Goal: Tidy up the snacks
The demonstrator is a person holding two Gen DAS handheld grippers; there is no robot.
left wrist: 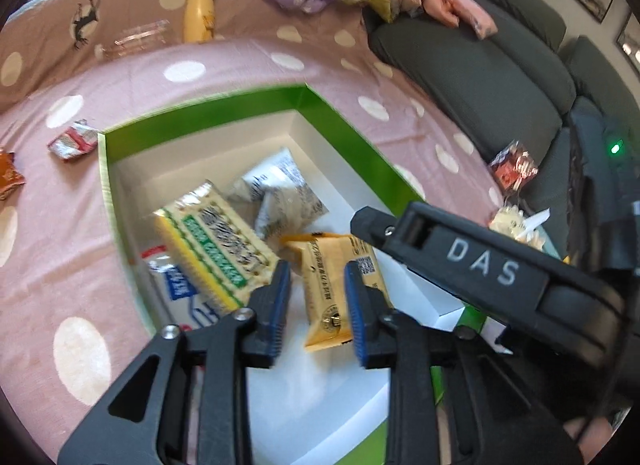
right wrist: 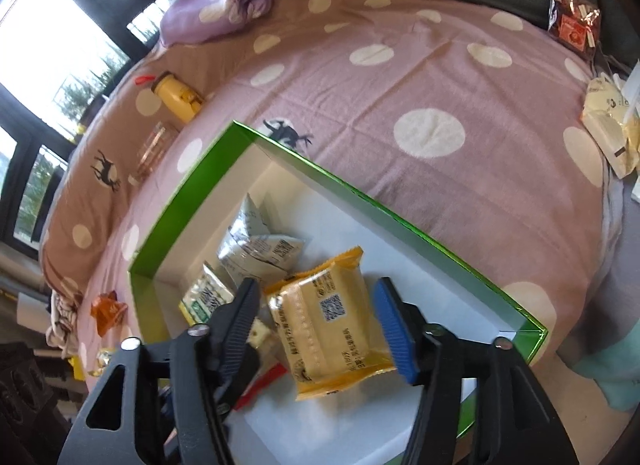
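left wrist: we see the left gripper (left wrist: 318,307) spread wide over the box (left wrist: 224,105), holding nothing. yellow pack (left wrist: 336,289) lies inside the box below it, cracker pack (left wrist: 212,245) beside. red snack (left wrist: 74,141) sits outside the box, left of it. the right gripper's body crosses close over the box's right rim; the two tools could knock together.

right wrist: right gripper (right wrist: 318,323) parted around the yellow pack (right wrist: 328,323), pads apparently not touching it. we judge it released or not yet gripped. orange snack (right wrist: 106,311) lies outside the box (right wrist: 180,201); a careless lift could drag the pack out.
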